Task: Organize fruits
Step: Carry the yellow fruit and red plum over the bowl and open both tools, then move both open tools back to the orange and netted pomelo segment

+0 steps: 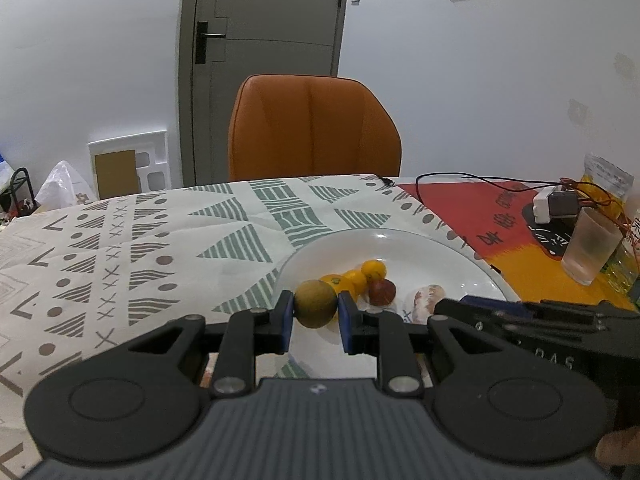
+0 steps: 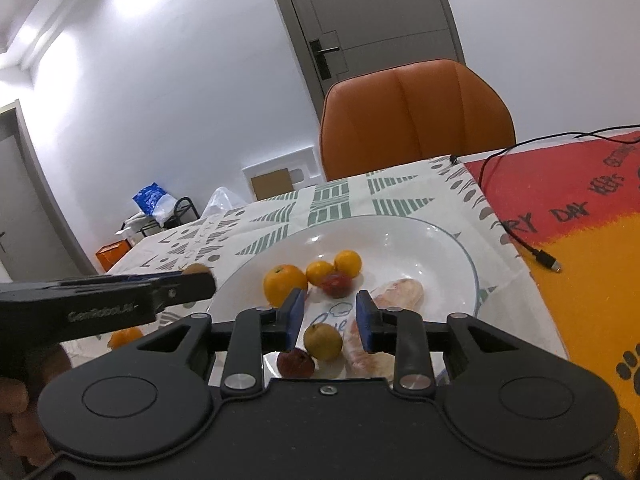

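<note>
My left gripper [image 1: 316, 312] clamps a greenish-brown round fruit [image 1: 316, 303] beyond the plate [image 1: 472, 268] rim; right gripper [image 2: 330, 316] gapes empty; I judge lowering gently best.

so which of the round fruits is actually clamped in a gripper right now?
The brownish-green fruit, shut between the left gripper fingers at the plate edge. The oranges and red fruits lie loose on the plate; the right gripper is open.
</note>
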